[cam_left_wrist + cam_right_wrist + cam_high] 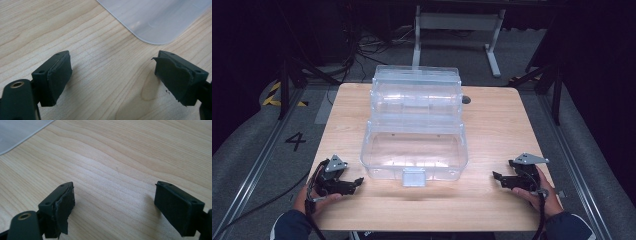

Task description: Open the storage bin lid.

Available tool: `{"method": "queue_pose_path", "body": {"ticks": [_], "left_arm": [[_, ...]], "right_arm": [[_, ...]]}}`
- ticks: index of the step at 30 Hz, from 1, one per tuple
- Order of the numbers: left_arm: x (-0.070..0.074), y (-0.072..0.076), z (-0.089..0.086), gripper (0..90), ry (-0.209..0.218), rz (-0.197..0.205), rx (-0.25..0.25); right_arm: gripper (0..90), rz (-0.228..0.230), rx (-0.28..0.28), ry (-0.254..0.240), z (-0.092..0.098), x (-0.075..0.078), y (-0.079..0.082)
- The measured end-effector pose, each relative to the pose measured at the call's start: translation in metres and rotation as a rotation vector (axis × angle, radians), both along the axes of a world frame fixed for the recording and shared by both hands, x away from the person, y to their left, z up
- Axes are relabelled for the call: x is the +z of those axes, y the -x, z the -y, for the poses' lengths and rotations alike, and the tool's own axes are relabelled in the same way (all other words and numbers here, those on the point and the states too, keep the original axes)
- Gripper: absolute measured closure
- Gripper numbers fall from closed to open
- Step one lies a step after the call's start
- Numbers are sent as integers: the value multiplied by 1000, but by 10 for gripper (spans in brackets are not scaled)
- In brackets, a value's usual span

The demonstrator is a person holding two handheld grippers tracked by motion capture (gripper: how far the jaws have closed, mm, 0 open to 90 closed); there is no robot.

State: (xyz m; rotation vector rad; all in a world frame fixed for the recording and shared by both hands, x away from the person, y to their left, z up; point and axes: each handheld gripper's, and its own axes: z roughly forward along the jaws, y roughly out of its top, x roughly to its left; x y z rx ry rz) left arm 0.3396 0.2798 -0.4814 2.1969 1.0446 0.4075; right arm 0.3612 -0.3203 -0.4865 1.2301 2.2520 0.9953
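Your left tongs [358, 181] rest on the counter [492, 130] just beside the front left corner of the clear plastic box [414, 150], jaws spread apart with nothing between them. In the left gripper view, bare wood lies between the pads [60, 75], and a rounded corner of the box [155, 17] sits ahead of them, not touching. Your right tongs [496, 176] rest well apart from the box's front right corner, pointing toward it, jaws also spread and empty. The box stands at the counter's middle, its lid [417, 87] swung up and back behind the base, its latch tab [414, 177] at the front edge.
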Motion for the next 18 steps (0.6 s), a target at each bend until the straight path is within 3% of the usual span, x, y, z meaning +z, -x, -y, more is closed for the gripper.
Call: {"method": "queue_pose_path", "body": {"ticks": [18], "left_arm": [[0,-1,1,142,3,3,13]], "right_arm": [[168,0,-2,1,0,0,0]]}}
